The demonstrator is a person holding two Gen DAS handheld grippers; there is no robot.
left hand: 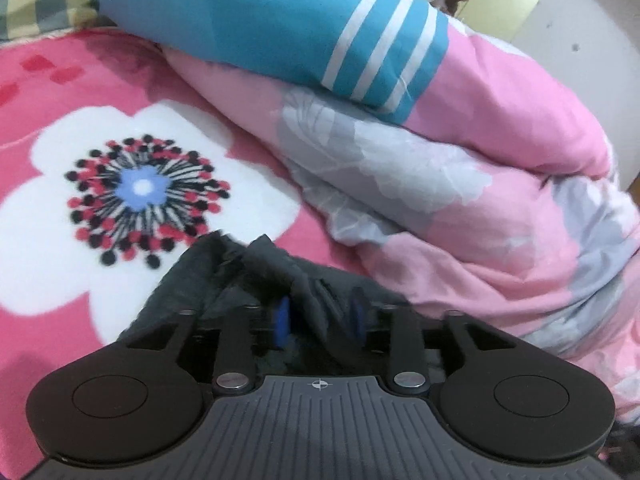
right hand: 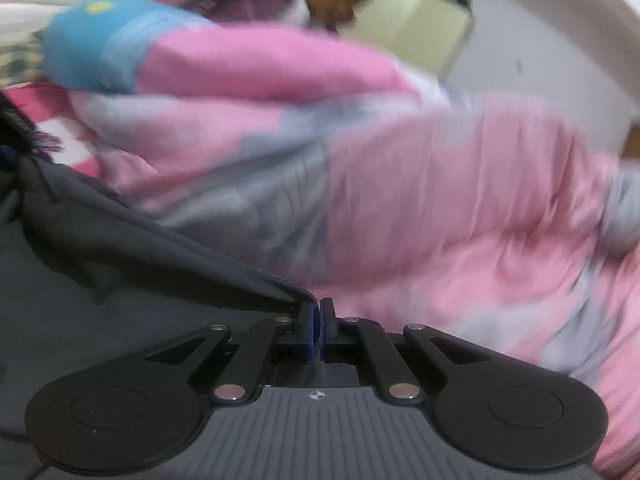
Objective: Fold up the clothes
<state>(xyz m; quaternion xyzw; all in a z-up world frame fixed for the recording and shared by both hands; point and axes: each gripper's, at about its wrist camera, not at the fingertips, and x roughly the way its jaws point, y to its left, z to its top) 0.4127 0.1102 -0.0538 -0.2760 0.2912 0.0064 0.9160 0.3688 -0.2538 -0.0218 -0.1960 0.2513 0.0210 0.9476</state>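
Right wrist view: right gripper [right hand: 319, 316] pinched shut on a taut corner of the dark grey thin-fabric garment [right hand: 132, 240], raised over the pink flowered fleece blanket [left hand: 60, 92]. Left gripper [left hand: 320, 316] parted, dark cloth bunched between fingers. Likely to slip from so shallow a pinch.

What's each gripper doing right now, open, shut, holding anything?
Left gripper: fingers apart with bunched dark garment between them; grip cannot be told.
Right gripper: shut, pinching the dark garment's edge.
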